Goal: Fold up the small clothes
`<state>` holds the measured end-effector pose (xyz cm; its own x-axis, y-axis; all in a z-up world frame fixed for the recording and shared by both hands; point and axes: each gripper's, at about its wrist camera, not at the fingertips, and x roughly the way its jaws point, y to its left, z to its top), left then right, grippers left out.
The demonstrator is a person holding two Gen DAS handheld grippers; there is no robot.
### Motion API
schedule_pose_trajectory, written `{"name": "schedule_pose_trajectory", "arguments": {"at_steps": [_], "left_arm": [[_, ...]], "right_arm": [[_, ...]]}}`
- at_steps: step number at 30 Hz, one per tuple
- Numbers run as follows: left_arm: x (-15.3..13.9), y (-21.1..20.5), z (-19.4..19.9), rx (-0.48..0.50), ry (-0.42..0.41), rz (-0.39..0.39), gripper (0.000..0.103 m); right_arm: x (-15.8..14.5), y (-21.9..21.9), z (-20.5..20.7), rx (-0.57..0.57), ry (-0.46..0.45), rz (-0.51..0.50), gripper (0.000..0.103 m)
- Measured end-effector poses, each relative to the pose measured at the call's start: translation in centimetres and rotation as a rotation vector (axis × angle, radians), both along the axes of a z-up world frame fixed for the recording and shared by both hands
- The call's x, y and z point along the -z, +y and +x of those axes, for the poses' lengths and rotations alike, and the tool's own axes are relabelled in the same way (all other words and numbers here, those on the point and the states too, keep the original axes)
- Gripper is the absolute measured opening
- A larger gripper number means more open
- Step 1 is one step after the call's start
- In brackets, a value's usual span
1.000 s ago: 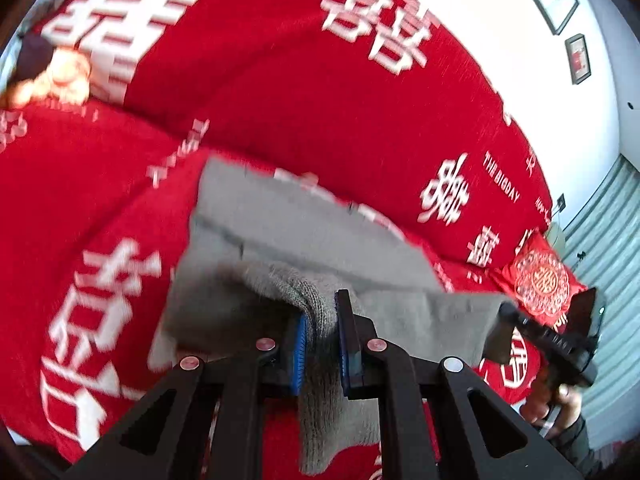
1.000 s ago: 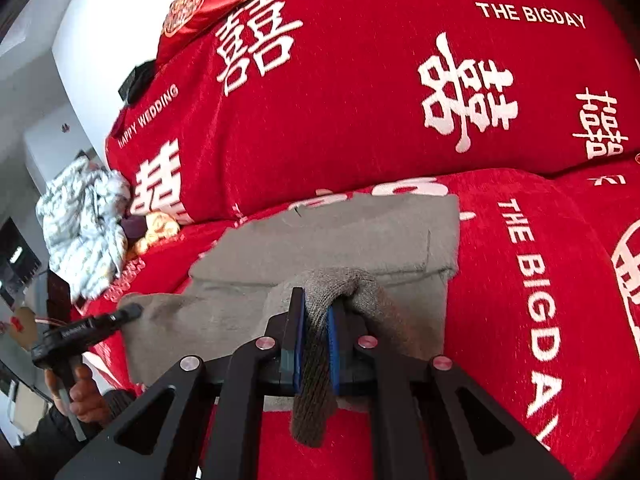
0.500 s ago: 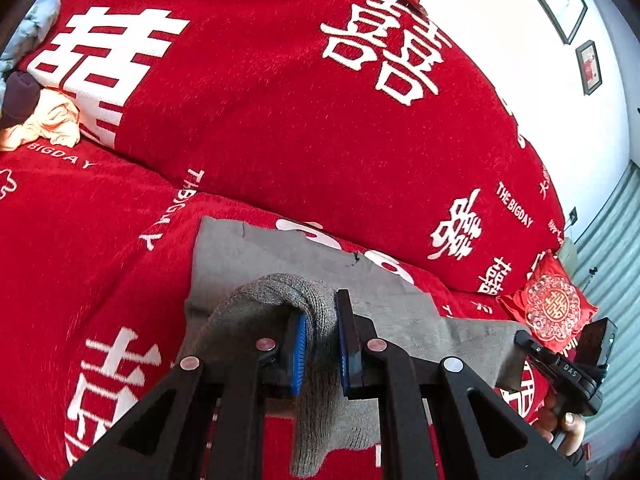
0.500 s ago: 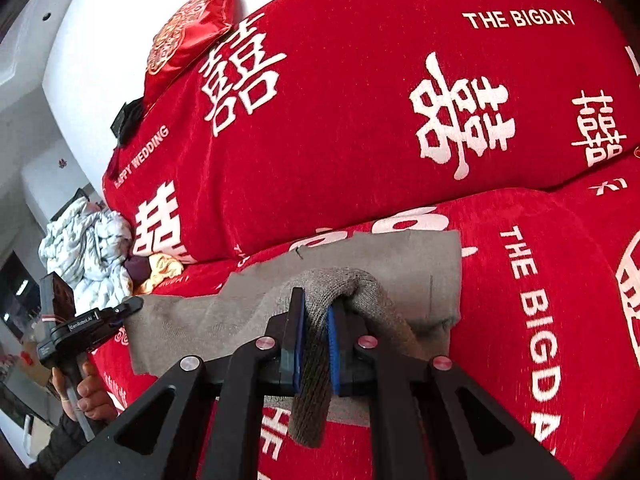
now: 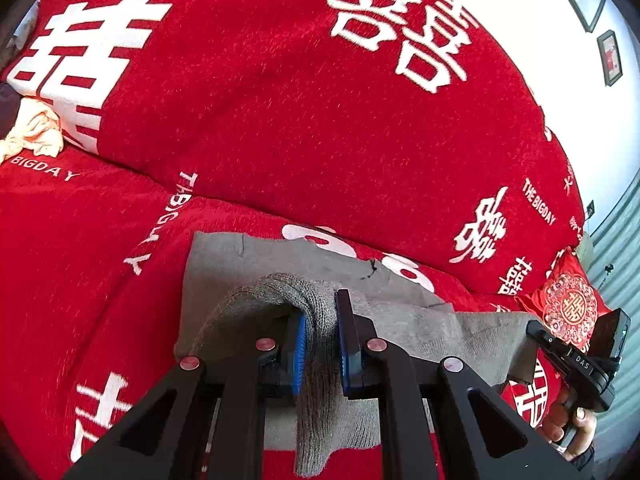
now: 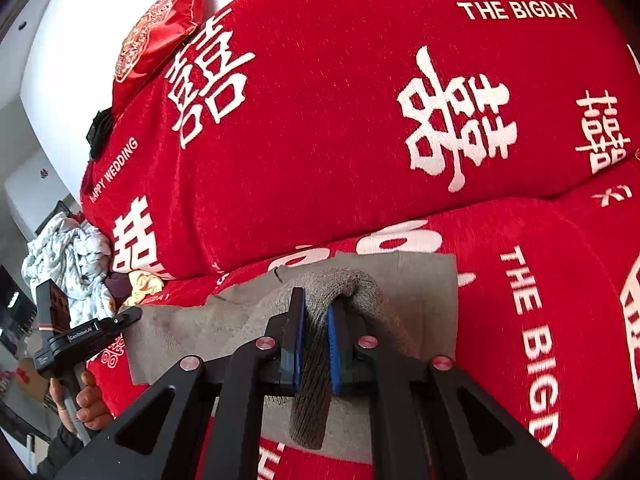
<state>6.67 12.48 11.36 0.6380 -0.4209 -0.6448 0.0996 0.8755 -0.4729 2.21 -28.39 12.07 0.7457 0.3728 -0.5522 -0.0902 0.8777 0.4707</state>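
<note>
A grey knitted garment lies on the red sofa seat, with its near edge lifted. My left gripper is shut on the garment's ribbed hem at its left end. My right gripper is shut on the ribbed hem at the right end of the garment. The lifted edge arches over the flat part between the two grippers. Each gripper shows in the other's view: the right one at the far right, the left one at the far left.
The sofa is covered in red fabric with white characters. A red cushion lies at the sofa's right end, another on top of the backrest. A pile of clothes and a cream cloth sit at the left end.
Both grippers have carried the held hem forward toward the backrest, so the lifted edge now lies further over the flat part of the garment. Both stay shut.
</note>
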Motion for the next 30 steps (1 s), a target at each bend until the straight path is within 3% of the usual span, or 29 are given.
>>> {"name": "schedule_pose_trajectory", "arguments": {"at_steps": [13, 27, 29, 30], "left_arm": [[5.3, -2.5, 6.1, 0.016, 0.124, 0.097, 0.014], [11.2, -1.4, 10.2, -0.013, 0.285, 0.077, 0.016], [10.8, -1.1, 9.8, -0.001, 0.276, 0.051, 0.042], [10.3, -0.9, 9.5, 0.001, 0.264, 0.034, 0.081]], "right_arm": [[5.4, -0.2, 6.5, 0.020, 0.141, -0.061, 0.011], [10.3, -1.1, 10.6, 0.047, 0.280, -0.026, 0.014], [10.5, -1.3, 10.5, 0.042, 0.286, -0.009, 0.016], [10.4, -1.4, 10.4, 0.034, 0.282, -0.001, 0.021]]}}
